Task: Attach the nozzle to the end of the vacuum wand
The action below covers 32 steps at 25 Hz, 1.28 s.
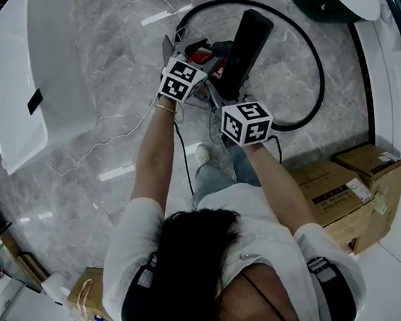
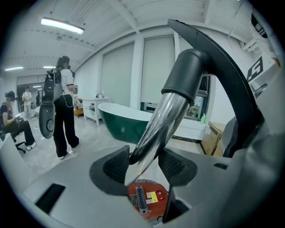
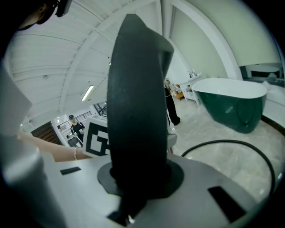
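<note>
While both claws are held over the marble floor (image 1: 108, 89), we find the left claw (image 2: 144, 162) closed on the chrome wand (image 2: 156, 129), a pad pressing each side of the tube. The right claw (image 3: 138, 173) is nearly shut and grips the black nozzle (image 1: 246, 50), which stands upright just beside the left claw. The wand's far end enters a grey collar (image 2: 187, 71). A red vacuum body (image 2: 144, 198) lies below, and a black hose (image 1: 317, 69) loops on the floor.

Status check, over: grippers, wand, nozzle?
Grippers: left gripper shut on chrome wand, right gripper shut on black nozzle. Tube end inside grey collar. Black hose lies clear.
</note>
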{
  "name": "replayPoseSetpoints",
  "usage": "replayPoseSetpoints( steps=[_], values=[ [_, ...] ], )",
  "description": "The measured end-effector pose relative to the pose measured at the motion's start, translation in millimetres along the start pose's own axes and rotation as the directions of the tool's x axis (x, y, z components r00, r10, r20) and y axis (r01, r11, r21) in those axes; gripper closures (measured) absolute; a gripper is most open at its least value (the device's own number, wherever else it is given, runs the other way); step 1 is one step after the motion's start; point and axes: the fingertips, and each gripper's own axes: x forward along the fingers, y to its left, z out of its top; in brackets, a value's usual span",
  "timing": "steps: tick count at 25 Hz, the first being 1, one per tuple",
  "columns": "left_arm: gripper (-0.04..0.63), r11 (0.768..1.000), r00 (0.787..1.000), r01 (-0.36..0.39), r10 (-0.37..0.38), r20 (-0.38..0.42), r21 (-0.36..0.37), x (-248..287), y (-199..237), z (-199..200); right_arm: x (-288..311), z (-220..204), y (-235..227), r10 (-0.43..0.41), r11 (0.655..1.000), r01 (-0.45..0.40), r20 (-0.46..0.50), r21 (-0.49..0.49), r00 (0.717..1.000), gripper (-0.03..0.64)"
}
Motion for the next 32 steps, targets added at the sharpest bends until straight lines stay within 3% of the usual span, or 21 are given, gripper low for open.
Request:
replayPoseSetpoints(
  steps=[4,8,10,17,24,32],
  values=[
    [0.394,0.999,0.999,0.033,-0.032,-0.03,0.025,-5.0,-2.9,-3.6,-0.4,-6.8,-2.2,0.016,0.991,-0.02,-0.031,-0.135,0.999,0.572],
    [0.394,0.997,0.996,0.065,-0.062,-0.06,0.047,-6.5,-5.4,-7.4,-1.4,-12.9,-19.2,-0.021,0.952,0.001,-0.062,-0.306,0.998,0.572],
    [0.394,0.998,0.997,0.056,-0.054,-0.054,0.034,-5.7,-5.0,-6.8,-0.7,-12.4,-24.9,-0.033,0.942,0.008,-0.07,-0.335,0.997,0.572],
    [0.394,0.999,0.997,0.045,-0.044,-0.056,0.027,-4.9,-2.7,-3.4,4.4,-12.1,-17.1,-0.042,0.982,0.029,-0.063,-0.187,0.997,0.571],
    [0.394,0.999,0.999,0.035,-0.035,-0.018,-0.001,-8.4,-0.2,-7.0,5.4,-16.2,-11.5,-0.001,0.98,-0.011,-0.058,-0.201,0.998,0.571],
    [0.388,0.999,0.999,0.036,-0.036,-0.012,-0.014,-1.5,-10.4,-9.2,-4.7,-26.3,-14.8,0.029,0.993,-0.039,-0.091,-0.114,0.995,0.571]
  ],
)
